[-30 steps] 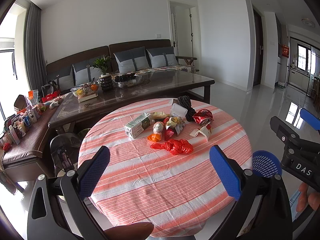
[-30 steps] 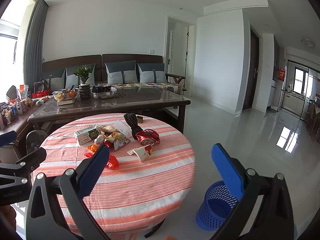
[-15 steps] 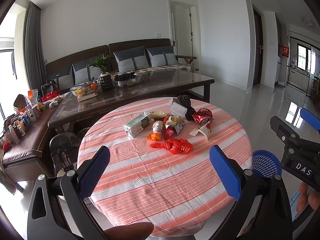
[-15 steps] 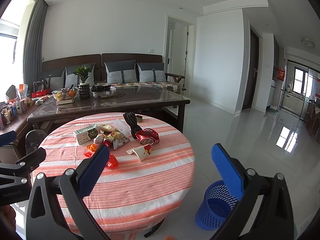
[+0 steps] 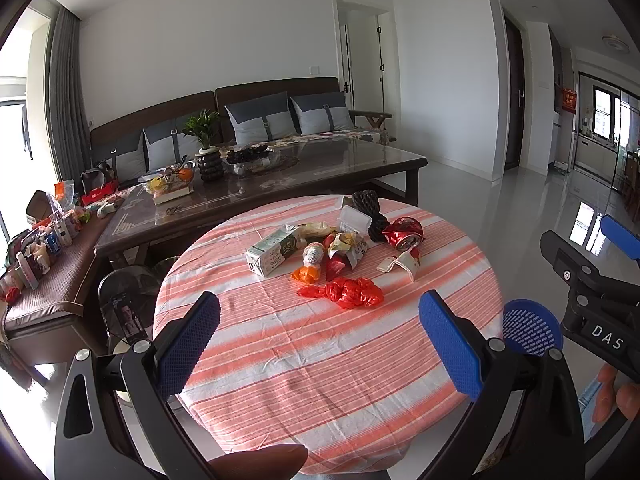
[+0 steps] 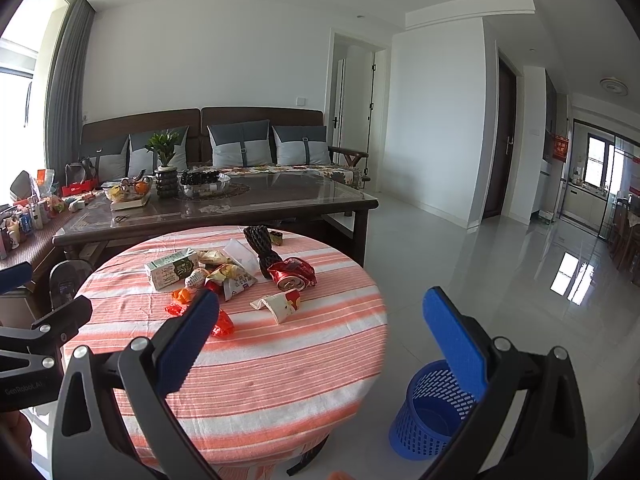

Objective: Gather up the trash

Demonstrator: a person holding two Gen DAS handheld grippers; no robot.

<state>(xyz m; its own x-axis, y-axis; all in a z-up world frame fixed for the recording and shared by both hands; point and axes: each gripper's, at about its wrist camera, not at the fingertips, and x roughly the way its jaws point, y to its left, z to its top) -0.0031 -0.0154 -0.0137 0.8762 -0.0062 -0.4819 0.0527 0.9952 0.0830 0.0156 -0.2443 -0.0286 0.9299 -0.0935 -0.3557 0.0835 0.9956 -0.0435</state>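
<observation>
A pile of trash lies on the far half of a round table with a striped orange cloth (image 5: 320, 360): a milk carton (image 5: 272, 250), a crumpled red bag (image 5: 348, 292), a crushed red can (image 5: 404, 232), snack wrappers (image 5: 348, 246), a folded paper cup (image 5: 400, 262) and a black mesh sleeve (image 5: 368, 212). My left gripper (image 5: 320, 348) is open and empty, above the table's near half. My right gripper (image 6: 320, 344) is open and empty, at the table's right side. A blue mesh bin (image 6: 432, 412) stands on the floor right of the table.
A dark glass-topped coffee table (image 5: 280, 184) with a plant and bowls stands behind the round table, with a sofa (image 5: 240, 120) beyond. A bench with small items (image 5: 40, 240) is at the left. Shiny tiled floor (image 6: 500, 260) stretches to the right.
Both grippers have stayed open and almost still; the views show only a slight drift.
</observation>
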